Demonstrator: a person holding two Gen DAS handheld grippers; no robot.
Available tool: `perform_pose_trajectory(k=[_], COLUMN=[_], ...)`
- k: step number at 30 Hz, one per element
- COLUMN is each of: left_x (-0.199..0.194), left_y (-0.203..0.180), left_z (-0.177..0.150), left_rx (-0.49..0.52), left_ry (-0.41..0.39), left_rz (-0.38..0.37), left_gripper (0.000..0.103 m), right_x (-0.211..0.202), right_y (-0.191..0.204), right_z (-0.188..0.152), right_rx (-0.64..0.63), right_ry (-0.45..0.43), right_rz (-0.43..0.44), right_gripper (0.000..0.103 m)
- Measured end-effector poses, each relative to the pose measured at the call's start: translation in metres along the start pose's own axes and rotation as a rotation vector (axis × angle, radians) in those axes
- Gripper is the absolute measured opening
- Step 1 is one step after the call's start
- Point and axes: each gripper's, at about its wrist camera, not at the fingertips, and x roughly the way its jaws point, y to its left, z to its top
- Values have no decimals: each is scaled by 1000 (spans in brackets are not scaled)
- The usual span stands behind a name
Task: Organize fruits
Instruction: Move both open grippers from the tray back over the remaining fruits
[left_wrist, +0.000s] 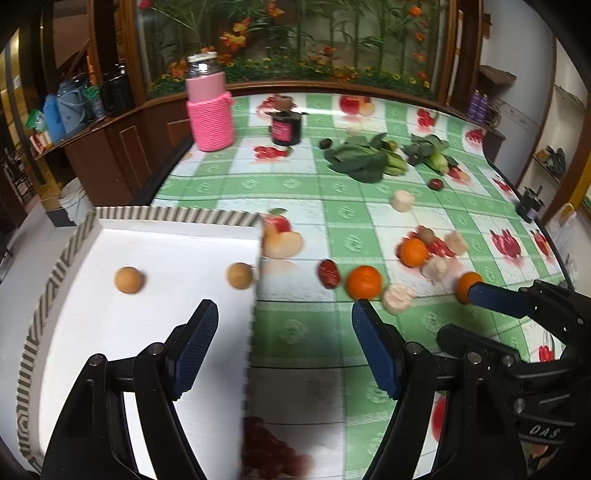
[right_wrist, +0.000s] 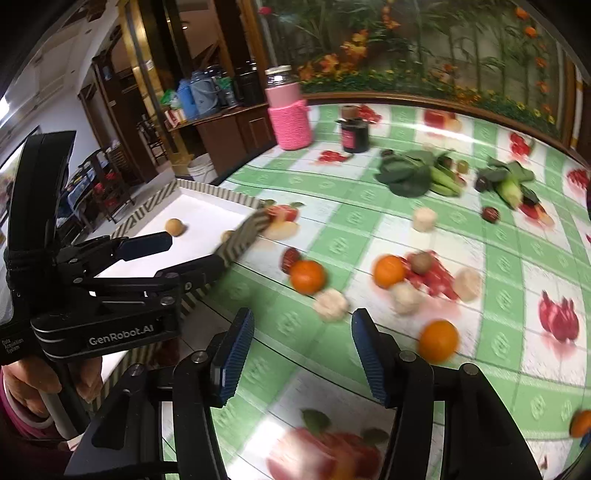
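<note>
My left gripper (left_wrist: 284, 306) stands open and empty over the right rim of the white tray (left_wrist: 177, 214), which holds two tan round fruits (left_wrist: 128, 279) (left_wrist: 240, 275). On the checked tablecloth beyond lie a red date (left_wrist: 328, 273), oranges (left_wrist: 364, 282) (left_wrist: 413, 252) (left_wrist: 466, 286) and pale chunks (left_wrist: 397, 297). My right gripper (right_wrist: 303, 317) is open above the cloth with nothing between its fingers. One orange (right_wrist: 437, 341) lies just right of its right finger, and a pale chunk (right_wrist: 331, 304) and another orange (right_wrist: 307, 277) lie ahead. The left gripper (right_wrist: 195, 251) shows at the tray (right_wrist: 207, 190).
At the back stand a pink knit-covered bottle (left_wrist: 210, 110) and a dark jar (left_wrist: 286, 127). Leafy greens (left_wrist: 364, 158) and small dark fruits (left_wrist: 436, 183) lie at the far right. The table edge curves along the right. A hand (right_wrist: 33, 380) holds the left gripper's handle.
</note>
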Motion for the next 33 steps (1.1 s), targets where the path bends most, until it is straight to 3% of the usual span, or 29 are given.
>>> perform_pose_trajectory(k=[15, 26, 33], left_x=[18, 43, 56], left_y=[-39, -63, -69], left_z=[-17, -18, -13], left_rx=[61, 70, 57], left_ry=[78, 144, 151], left_rz=[-71, -127, -107], left_gripper=[75, 75, 74], right_x=[-15, 0, 5], right_y=[-66, -81, -88], right_z=[-39, -36, -29], right_rx=[126, 124, 118], right_ry=[28, 50, 51], right_rz=[-92, -115, -122], right_gripper=[60, 61, 61])
